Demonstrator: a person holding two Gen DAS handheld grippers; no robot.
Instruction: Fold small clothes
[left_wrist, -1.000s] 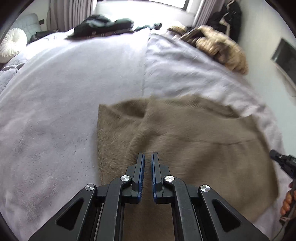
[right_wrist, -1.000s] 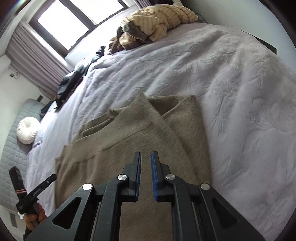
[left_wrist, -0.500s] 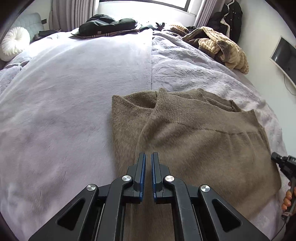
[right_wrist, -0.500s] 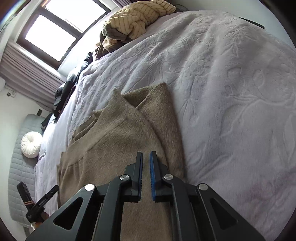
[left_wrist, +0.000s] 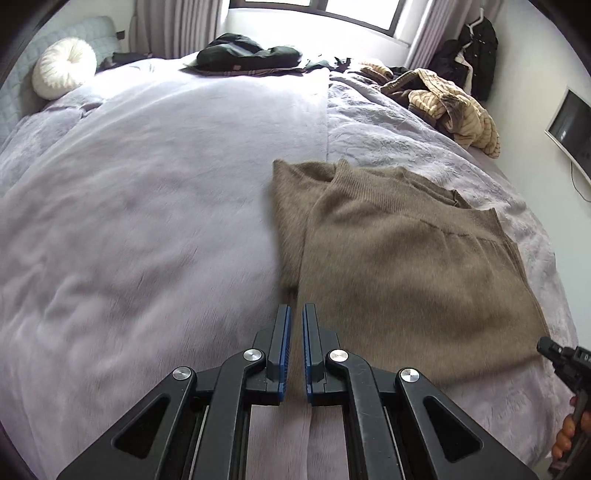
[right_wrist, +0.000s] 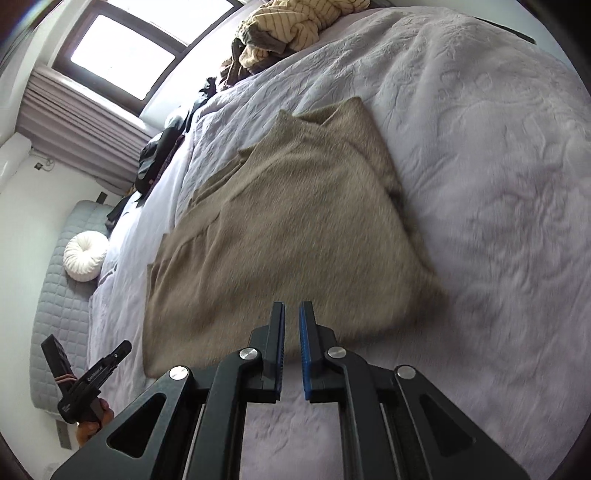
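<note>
A brown knit sweater (left_wrist: 406, 258) lies folded flat on the lilac bed cover (left_wrist: 147, 221), its sleeves tucked under the body. My left gripper (left_wrist: 296, 314) is shut with nothing in it and hovers just off the sweater's near left corner. In the right wrist view the same sweater (right_wrist: 288, 236) spreads ahead of my right gripper (right_wrist: 291, 310), which is shut and empty above the sweater's near edge. The other gripper's tip shows at the right edge of the left view (left_wrist: 561, 354) and at the lower left of the right view (right_wrist: 92, 380), held by a hand.
A striped beige garment pile (left_wrist: 454, 107) lies at the far right of the bed, dark clothes (left_wrist: 247, 55) at the far end under the window. A white round cushion (left_wrist: 62, 72) rests on a grey bench at the left. A wall screen (left_wrist: 569, 125) hangs right.
Both grippers have drawn back off the sweater toward its near edge; before, their fingers were over the fabric. The sweater lies as it did, now seen whole.
</note>
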